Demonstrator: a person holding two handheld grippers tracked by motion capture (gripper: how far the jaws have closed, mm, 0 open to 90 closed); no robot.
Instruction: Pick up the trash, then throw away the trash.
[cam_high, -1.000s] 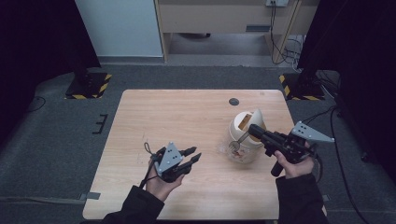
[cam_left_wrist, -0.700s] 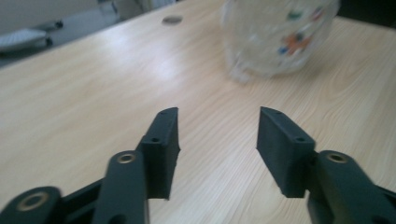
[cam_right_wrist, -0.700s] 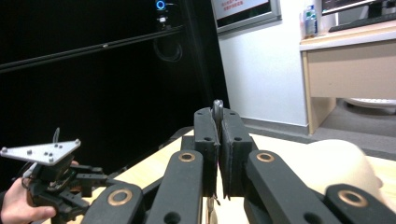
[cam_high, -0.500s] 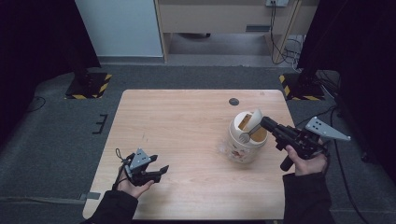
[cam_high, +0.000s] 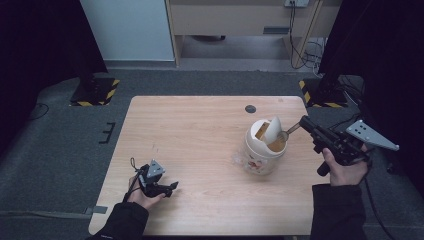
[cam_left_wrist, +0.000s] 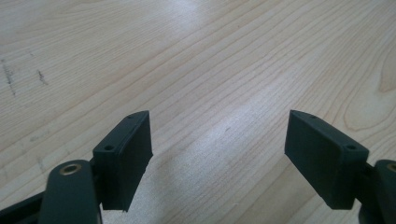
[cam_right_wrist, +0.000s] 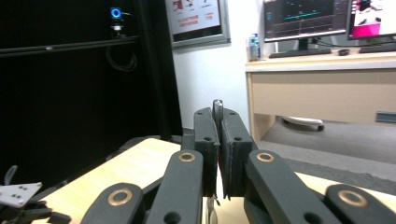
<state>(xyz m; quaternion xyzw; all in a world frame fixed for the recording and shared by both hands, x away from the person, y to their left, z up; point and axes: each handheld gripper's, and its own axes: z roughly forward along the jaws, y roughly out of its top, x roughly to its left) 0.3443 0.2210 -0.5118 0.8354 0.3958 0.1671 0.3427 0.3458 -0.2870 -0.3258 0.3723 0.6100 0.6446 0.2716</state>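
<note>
On bench (cam_high: 200, 130): lidded white jar (cam_high: 261, 150); right tongs (cam_high: 303, 121) clamped on spoon handle (cam_right_wrist: 217, 108) at jar's mouth; left tongs (cam_high: 170, 187) spread wide, empty, near front-left corner.

A lab or test room: a lone wooden desk (cam_high: 200, 130) on grey carpet, flanked by black curtains (cam_high: 45, 40), hazard-striped stand bases (cam_high: 95, 90), loose cables (cam_high: 305, 35) and computer monitors (cam_right_wrist: 303, 18) on a workbench.

Under your left gripper (cam_left_wrist: 217, 158) the table (cam_left_wrist: 224, 60) is pale, smooth wood grain with a soft sheen. Your right gripper (cam_right_wrist: 218, 149) has matt black pads pinching a thin metal spoon (cam_right_wrist: 217, 108); ahead, the jar (cam_high: 260, 155) looks glossy.
</note>
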